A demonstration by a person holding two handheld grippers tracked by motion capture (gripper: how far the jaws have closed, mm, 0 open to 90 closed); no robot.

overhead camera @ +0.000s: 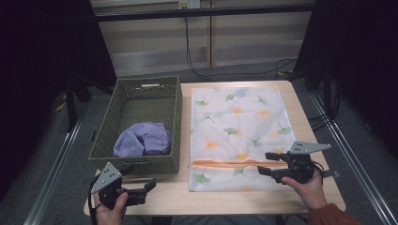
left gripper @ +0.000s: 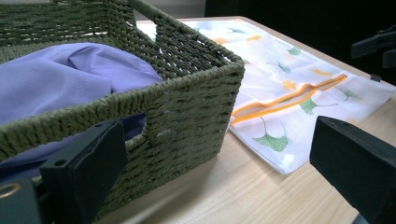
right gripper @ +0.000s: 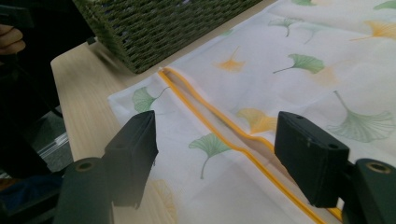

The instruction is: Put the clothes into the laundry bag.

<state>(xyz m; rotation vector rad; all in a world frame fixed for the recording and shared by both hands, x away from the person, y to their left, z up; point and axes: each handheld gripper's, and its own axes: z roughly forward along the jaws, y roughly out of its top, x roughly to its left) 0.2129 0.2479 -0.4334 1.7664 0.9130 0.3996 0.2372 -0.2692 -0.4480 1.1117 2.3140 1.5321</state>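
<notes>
A white laundry bag [overhead camera: 237,136] printed with green and orange ginkgo leaves lies flat on the table, its orange zipper [overhead camera: 237,163] running across near the front. A purple cloth [overhead camera: 143,139] is bunched in the green woven basket [overhead camera: 177,122] to the bag's left. My left gripper [overhead camera: 138,178] is open, held near the basket's front corner [left gripper: 233,70], with nothing between its jaws. My right gripper [overhead camera: 266,163] is open too, hovering just over the zipper [right gripper: 219,123] at the bag's right front part.
The light wooden table [overhead camera: 309,126] ends close behind both hands. Cables [overhead camera: 225,70] trail across the floor beyond the table. A metal rail [overhead camera: 56,164] runs along the floor on the left and another on the right.
</notes>
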